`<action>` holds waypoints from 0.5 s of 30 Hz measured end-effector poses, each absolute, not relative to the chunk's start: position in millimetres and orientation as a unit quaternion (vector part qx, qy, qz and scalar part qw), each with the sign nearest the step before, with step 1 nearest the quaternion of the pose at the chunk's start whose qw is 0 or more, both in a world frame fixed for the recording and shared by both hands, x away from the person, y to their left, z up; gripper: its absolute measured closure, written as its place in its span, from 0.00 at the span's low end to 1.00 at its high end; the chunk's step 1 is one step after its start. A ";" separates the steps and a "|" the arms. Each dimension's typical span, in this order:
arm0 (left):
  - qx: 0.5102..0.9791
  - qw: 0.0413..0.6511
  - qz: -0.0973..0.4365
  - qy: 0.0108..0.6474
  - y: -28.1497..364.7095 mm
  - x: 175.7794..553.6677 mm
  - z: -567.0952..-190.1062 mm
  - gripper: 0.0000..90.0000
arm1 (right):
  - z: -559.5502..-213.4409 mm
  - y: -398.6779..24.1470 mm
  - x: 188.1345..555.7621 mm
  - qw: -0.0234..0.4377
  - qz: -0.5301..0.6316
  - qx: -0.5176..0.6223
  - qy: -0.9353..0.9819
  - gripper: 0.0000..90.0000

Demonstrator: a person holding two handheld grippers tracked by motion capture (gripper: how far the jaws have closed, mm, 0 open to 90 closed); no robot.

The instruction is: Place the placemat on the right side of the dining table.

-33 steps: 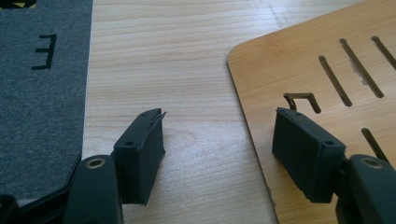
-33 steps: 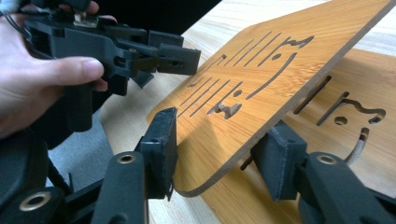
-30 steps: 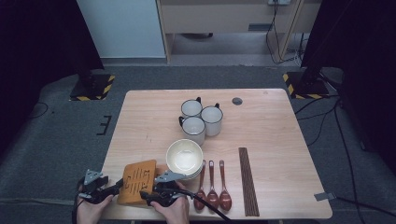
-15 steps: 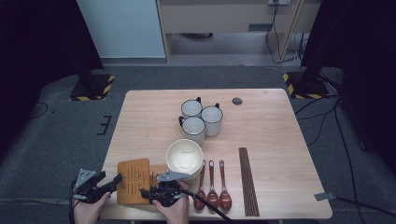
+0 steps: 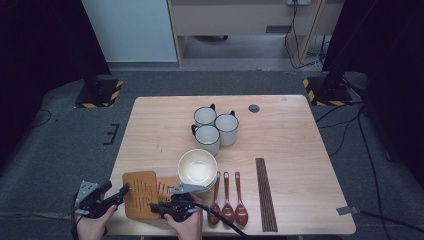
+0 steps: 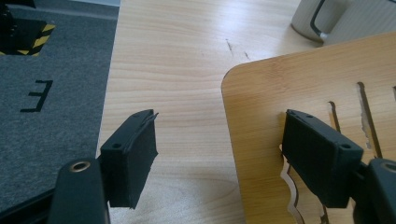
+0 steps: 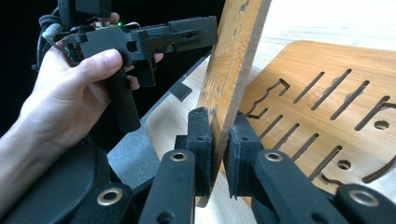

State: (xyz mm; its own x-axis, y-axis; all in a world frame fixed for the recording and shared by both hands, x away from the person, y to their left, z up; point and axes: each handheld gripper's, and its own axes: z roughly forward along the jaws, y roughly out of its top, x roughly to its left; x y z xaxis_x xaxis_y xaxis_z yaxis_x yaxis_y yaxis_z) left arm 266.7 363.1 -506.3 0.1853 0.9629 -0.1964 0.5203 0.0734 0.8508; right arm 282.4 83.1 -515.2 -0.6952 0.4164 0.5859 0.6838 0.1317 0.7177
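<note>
A slotted wooden board sits at the table's front left, over a second slotted board. My right gripper is shut on the upper board's near edge. Its jaws have just been closing with the board between them, and the board stands tilted up in the right gripper view. In the high view the right gripper points left from the front edge. My left gripper is open, one jaw over the board and the other over bare table. Its jaws have been opening a little. In the high view the left gripper is at the board's left edge.
A cream bowl stands just behind the boards. Three white mugs cluster at mid-table. Three brown spoons and a dark strip of sticks lie to the right. The table's left edge drops to grey floor.
The right gripper's jaws have closed on the upper board's edge. The left gripper has shifted slightly left and away from the front edge. The right hand has stayed put.
</note>
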 end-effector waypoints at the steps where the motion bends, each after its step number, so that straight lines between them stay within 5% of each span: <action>1: 0.631 0.442 0.253 0.586 363.3 266.4 -505.7 0.28 | -515.8 82.4 282.8 0.124 -0.547 -0.372 -0.740 0.94; 15: 0.623 0.462 0.266 0.573 362.5 263.8 -499.8 0.28 | -514.1 78.3 282.4 0.123 -0.564 -0.385 -0.720 0.97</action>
